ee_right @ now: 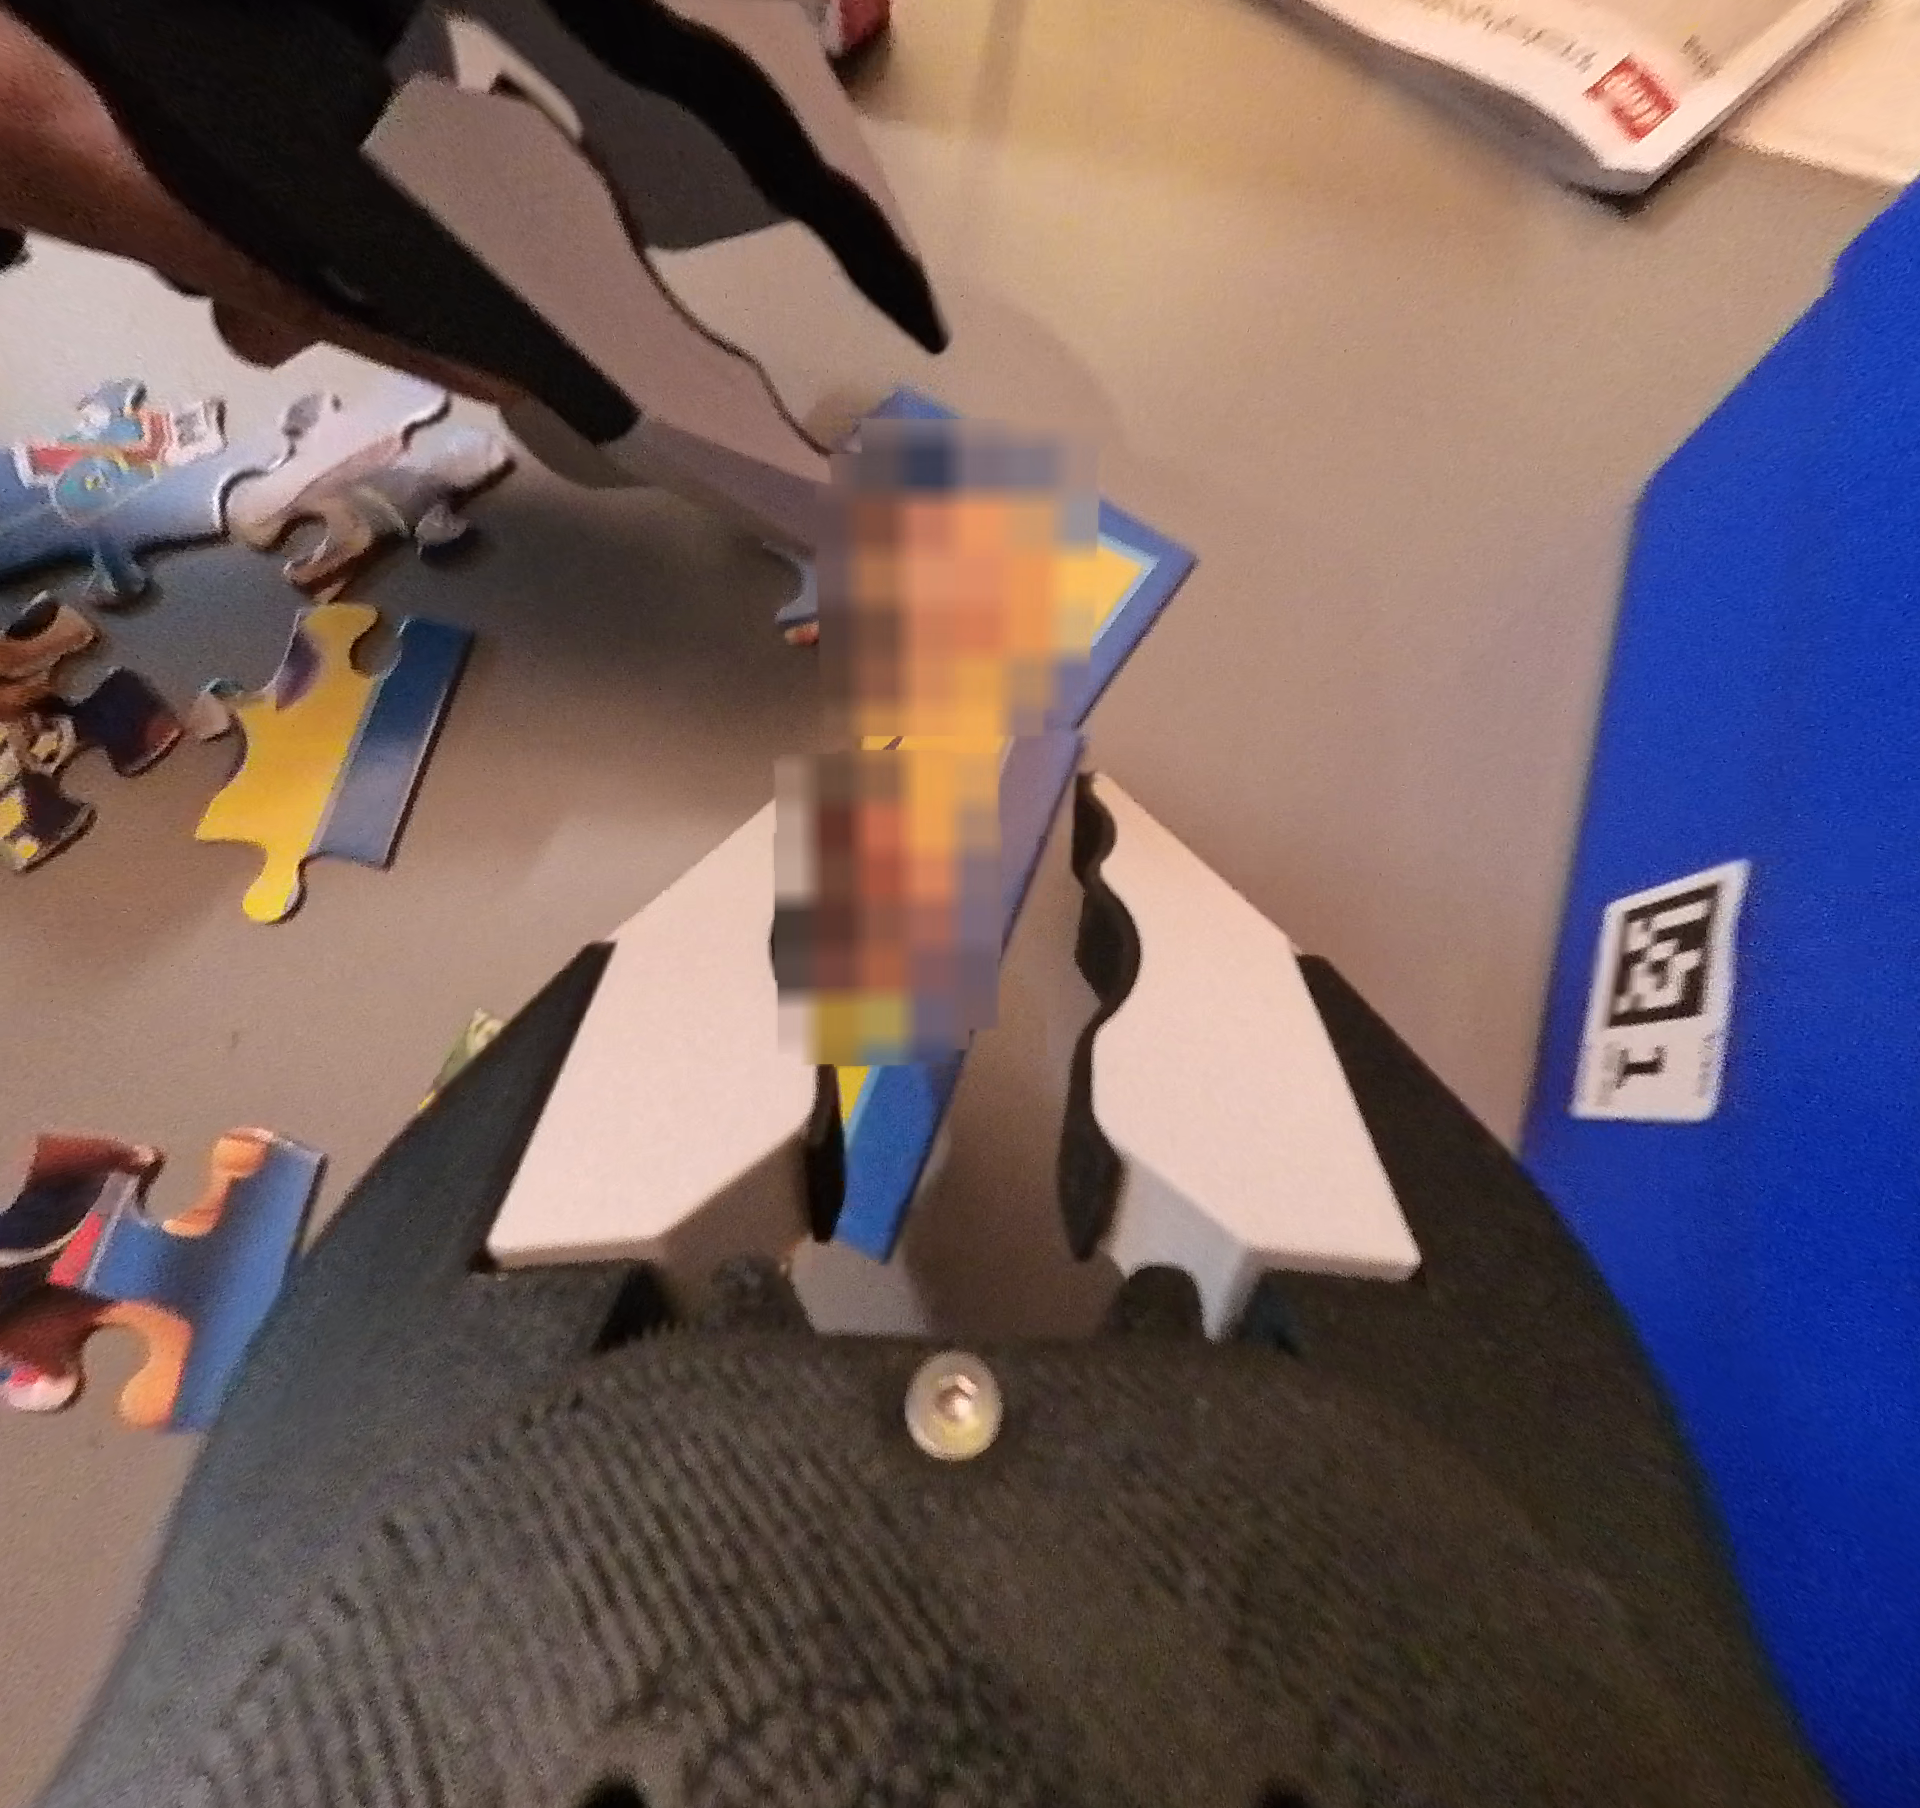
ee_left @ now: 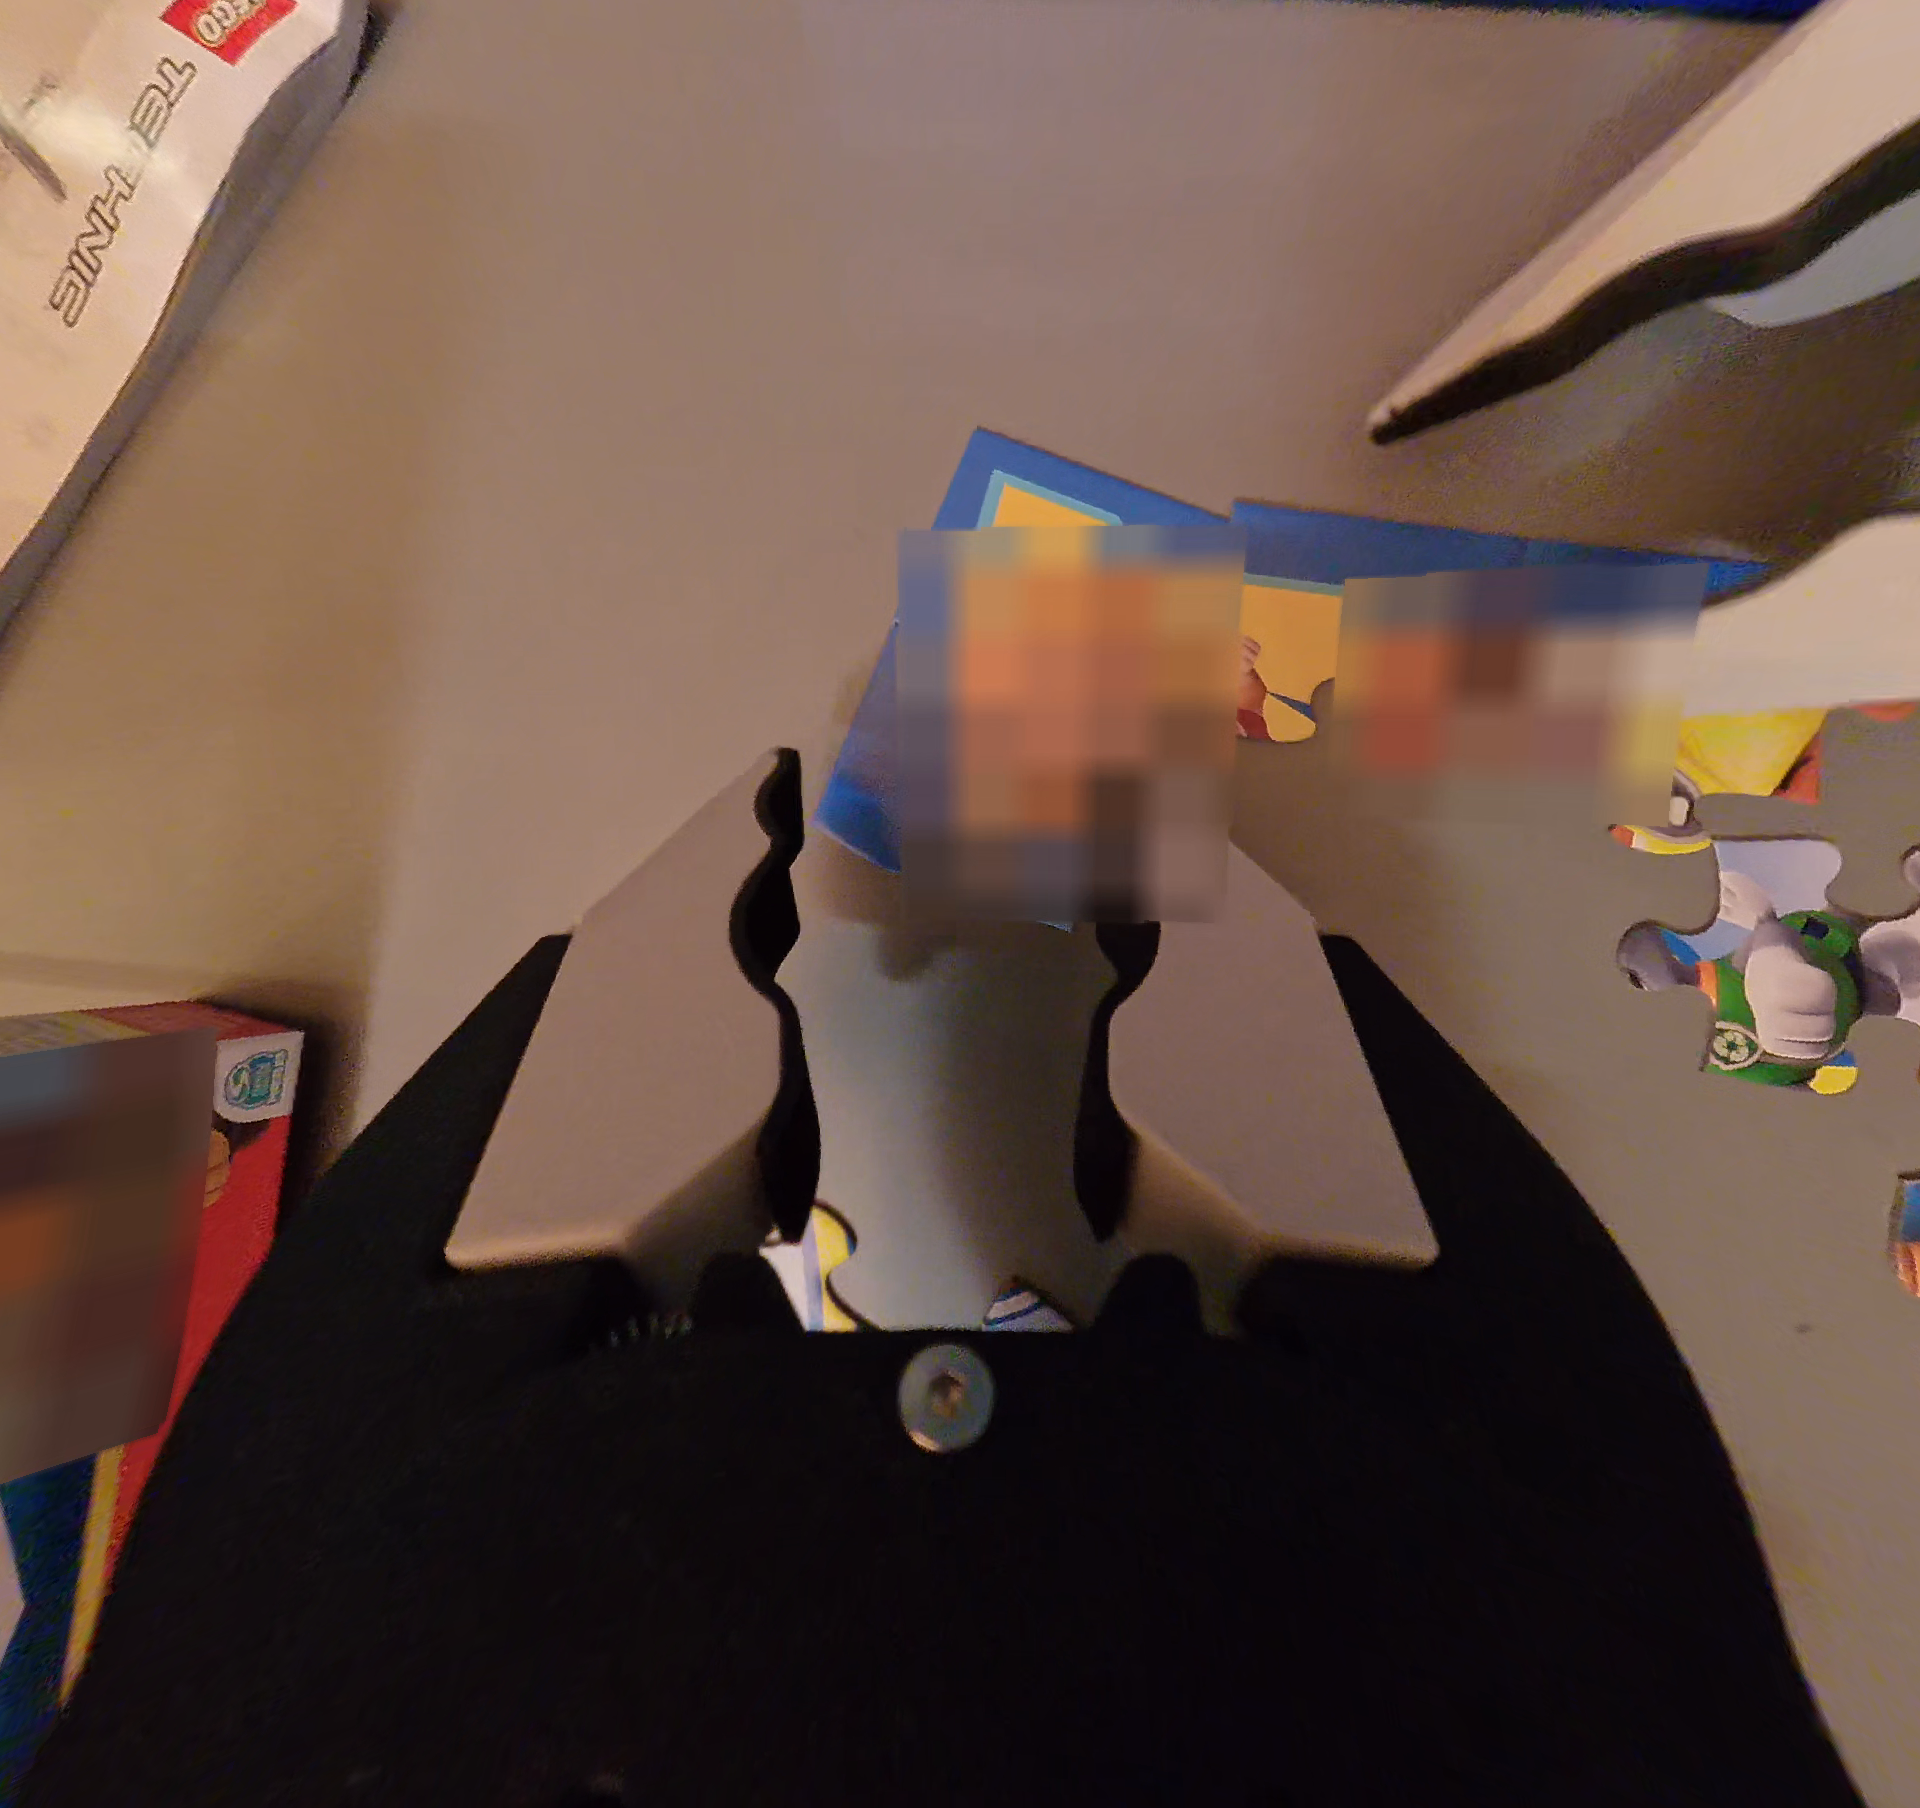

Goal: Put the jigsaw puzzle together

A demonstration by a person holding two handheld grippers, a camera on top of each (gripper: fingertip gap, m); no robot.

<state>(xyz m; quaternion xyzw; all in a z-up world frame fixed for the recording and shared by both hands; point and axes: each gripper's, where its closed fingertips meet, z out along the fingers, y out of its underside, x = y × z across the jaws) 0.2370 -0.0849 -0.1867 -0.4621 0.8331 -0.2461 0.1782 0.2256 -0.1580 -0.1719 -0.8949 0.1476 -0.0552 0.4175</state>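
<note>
Two grippers over blue-edged puzzle pieces on a grey table

We see the left gripper spread, holding nothing, at a corner piece. The right gripper is spread around an edge piece; we cannot tell if it pinches. Loose pieces lie left, a blue box right.

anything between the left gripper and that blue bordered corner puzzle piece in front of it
Nothing visible does. The left gripper is open, and the corner puzzle piece lies flat on the table right at its fingertips. The right gripper is off to the side, over the neighbouring piece.
</note>
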